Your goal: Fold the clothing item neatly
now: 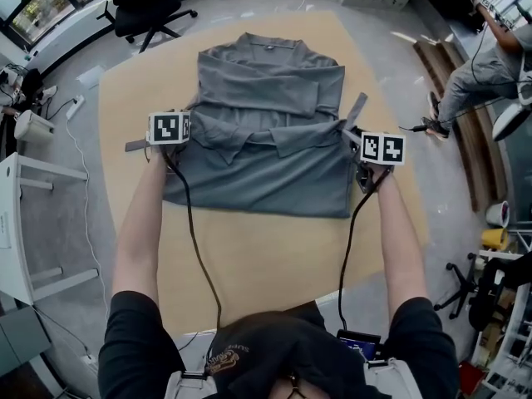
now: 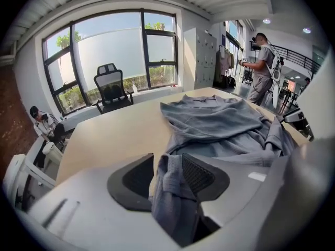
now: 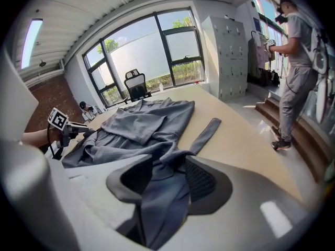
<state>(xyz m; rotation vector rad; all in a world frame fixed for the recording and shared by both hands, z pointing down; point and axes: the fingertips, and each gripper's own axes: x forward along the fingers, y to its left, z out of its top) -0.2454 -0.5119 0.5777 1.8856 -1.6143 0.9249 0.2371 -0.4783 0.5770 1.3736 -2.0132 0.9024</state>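
Observation:
A grey collared garment point(image 1: 266, 140) lies on the tan table point(image 1: 274, 256), its lower half folded up over the upper. My left gripper point(image 1: 184, 125) sits at the fold's left end and my right gripper point(image 1: 357, 144) at its right end. In the left gripper view the jaws point(image 2: 167, 179) stand apart; a bunch of grey cloth point(image 2: 170, 208) hangs between them, leaning on the right pad with a gap to the left pad. The right gripper point(image 3: 167, 179) is open too, with a loose fold of cloth point(image 3: 157, 203) lying between its pads. A grey strap point(image 3: 207, 132) trails off to the right.
A black office chair point(image 1: 145, 2) stands beyond the table's far left corner. A person point(image 1: 482, 65) stands by wooden steps at the right. A white side table point(image 1: 25, 223) and floor cables are at the left. Bare tabletop lies in front of the garment.

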